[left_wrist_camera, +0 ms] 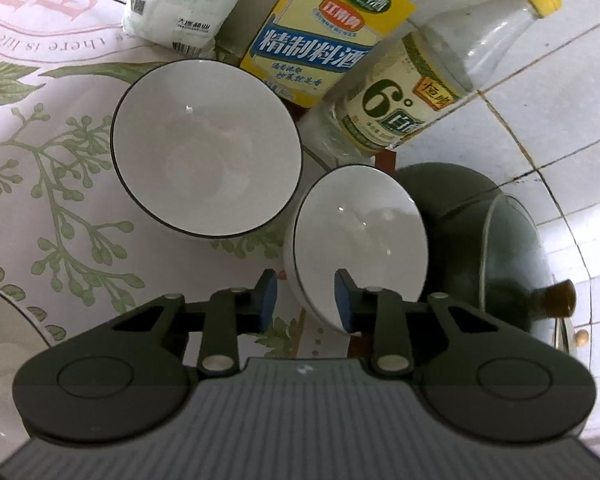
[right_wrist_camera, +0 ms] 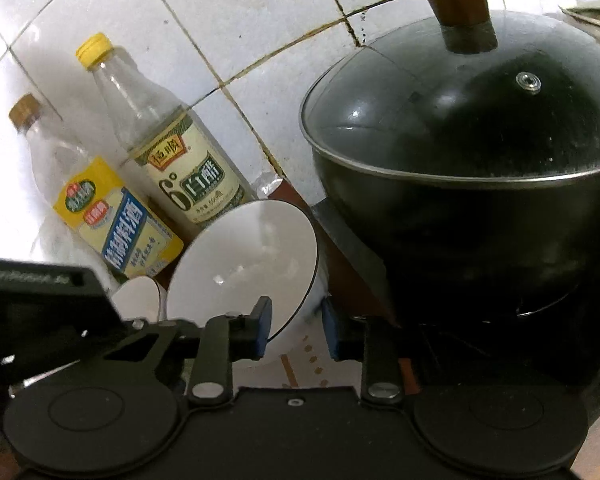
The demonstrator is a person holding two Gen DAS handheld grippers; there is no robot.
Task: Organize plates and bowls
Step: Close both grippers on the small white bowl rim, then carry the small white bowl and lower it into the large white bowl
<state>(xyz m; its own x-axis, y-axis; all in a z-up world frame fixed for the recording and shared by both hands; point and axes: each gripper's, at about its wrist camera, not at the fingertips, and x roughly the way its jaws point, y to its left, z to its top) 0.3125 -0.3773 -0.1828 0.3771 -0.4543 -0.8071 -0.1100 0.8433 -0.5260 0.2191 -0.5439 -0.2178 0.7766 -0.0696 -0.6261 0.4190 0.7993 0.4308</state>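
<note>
Left claw [left_wrist_camera: 306, 300] and right claw [right_wrist_camera: 294, 322] astride tilted bowl [left_wrist_camera: 360, 236] rim, grip unclear, wok [right_wrist_camera: 480, 200] beside

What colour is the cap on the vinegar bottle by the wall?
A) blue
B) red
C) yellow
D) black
C: the clear vinegar bottle leaning by the tiled wall has a yellow cap on top, and the same cap shows in the left wrist view too.
</note>
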